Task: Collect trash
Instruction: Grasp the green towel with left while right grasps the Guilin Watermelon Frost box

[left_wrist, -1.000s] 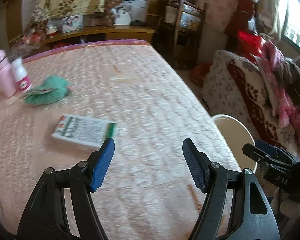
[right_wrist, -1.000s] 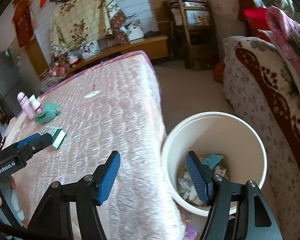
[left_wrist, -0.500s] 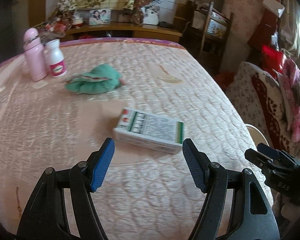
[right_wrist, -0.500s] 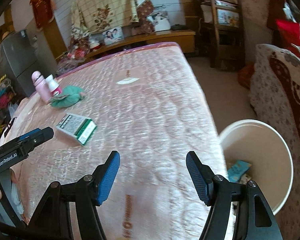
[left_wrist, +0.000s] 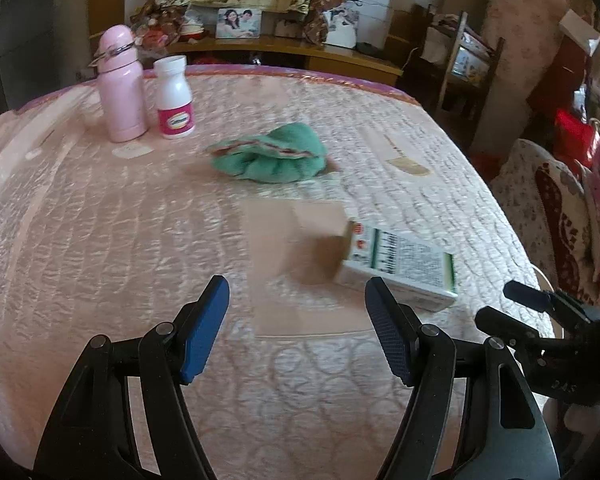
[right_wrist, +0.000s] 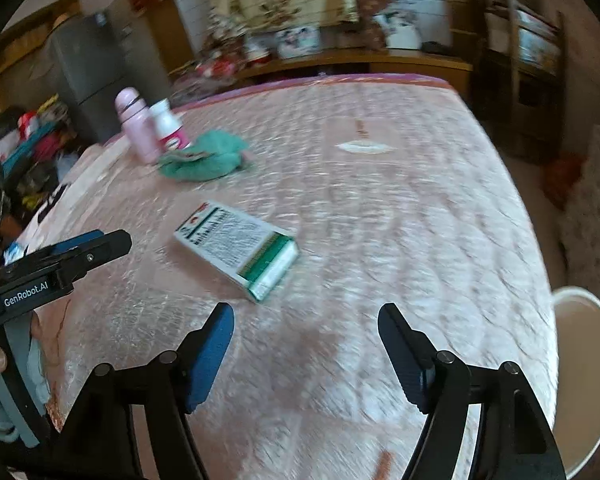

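While the green-and-white box (right_wrist: 236,254) is lying flat mid-frame, right gripper (right_wrist: 306,346) is opening empty below it, presumably readying a grab; left gripper (left_wrist: 296,322) is hovering released.

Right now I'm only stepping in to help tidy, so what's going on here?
A person holds a gripper in each hand over the quilted table, collecting trash. Neither grips anything: the left gripper is open, and the right gripper is empty with its jaws opening. A green-and-white box lies flat just ahead of both. Farther back are a green cloth, a pink bottle and a white bottle. The white bin stands by the table's edge.
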{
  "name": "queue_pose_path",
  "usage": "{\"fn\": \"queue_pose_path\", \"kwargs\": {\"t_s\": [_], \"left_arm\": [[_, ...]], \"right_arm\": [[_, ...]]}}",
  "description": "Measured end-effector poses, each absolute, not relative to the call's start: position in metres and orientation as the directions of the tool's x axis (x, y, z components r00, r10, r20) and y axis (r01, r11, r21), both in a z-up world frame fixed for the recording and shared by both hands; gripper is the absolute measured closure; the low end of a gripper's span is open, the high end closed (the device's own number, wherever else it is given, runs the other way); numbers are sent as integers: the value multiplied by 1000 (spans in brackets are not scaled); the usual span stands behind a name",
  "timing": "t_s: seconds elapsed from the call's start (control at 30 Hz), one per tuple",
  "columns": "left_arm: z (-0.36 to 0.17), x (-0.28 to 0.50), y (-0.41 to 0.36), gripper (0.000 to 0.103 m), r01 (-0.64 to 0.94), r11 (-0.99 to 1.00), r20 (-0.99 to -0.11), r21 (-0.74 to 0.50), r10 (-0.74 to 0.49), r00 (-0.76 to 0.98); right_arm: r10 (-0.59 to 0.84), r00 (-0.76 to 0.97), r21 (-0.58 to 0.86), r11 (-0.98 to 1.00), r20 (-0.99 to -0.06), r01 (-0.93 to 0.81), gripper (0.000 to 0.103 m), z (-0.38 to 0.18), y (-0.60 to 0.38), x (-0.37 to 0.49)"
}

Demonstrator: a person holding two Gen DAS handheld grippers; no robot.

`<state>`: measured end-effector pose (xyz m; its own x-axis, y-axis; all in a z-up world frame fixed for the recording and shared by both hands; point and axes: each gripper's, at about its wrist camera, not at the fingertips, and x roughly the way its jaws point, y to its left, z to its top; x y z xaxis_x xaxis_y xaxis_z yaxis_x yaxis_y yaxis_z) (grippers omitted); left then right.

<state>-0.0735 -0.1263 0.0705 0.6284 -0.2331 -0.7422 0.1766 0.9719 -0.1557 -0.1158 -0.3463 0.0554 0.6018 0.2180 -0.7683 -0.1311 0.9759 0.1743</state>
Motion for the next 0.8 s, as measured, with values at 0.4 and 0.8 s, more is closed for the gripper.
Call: {"fn": "queue_pose_path", "kwargs": {"t_s": [0.4, 0.8], "left_arm": [[67, -60, -93, 33, 123, 979, -751, -162, -203, 629], [67, -37, -92, 33, 145, 971, -751, -191, -239, 615]], "right_arm": [[243, 528, 24, 922, -814, -387, 22, 46, -292, -61], [282, 503, 78, 918, -817, -389, 29, 33, -284, -30]]}}
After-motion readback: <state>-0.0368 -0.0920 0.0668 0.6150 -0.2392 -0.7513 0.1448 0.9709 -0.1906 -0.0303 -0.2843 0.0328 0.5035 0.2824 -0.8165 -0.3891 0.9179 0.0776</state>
